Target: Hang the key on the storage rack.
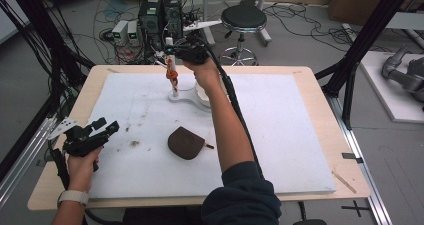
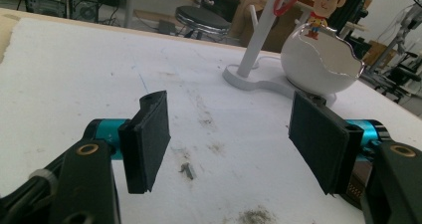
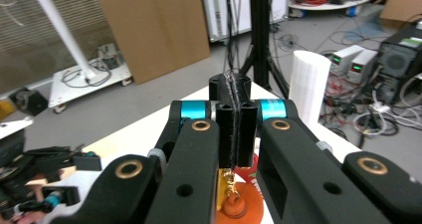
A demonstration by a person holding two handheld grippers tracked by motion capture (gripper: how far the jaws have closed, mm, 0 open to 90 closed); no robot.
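Observation:
An orange keychain charm (image 1: 171, 75) hangs on a small gold chain beside the white post (image 1: 173, 85) of a stand at the back of the mat. My right gripper (image 1: 170, 52) is shut on the charm's (image 3: 239, 204) thin cord, which runs up between the pressed pads of the right gripper (image 3: 237, 84). A ridged white column (image 3: 309, 84) rises just beyond the jaws. My left gripper (image 1: 111, 128) rests low at the mat's left edge. It is open, and nothing lies between the pads of the left gripper (image 2: 229, 114), which face the stand (image 2: 259, 79).
The stand's base carries a white broken-egg bowl (image 2: 318, 64) with a small cowboy figure (image 2: 326, 5) at its rim, and a red ring (image 2: 283, 2) hangs from the post. A brown pouch (image 1: 186, 142) lies mid-mat. The white mat (image 1: 290, 135) covers the wooden table; a stool (image 1: 243, 20) stands behind.

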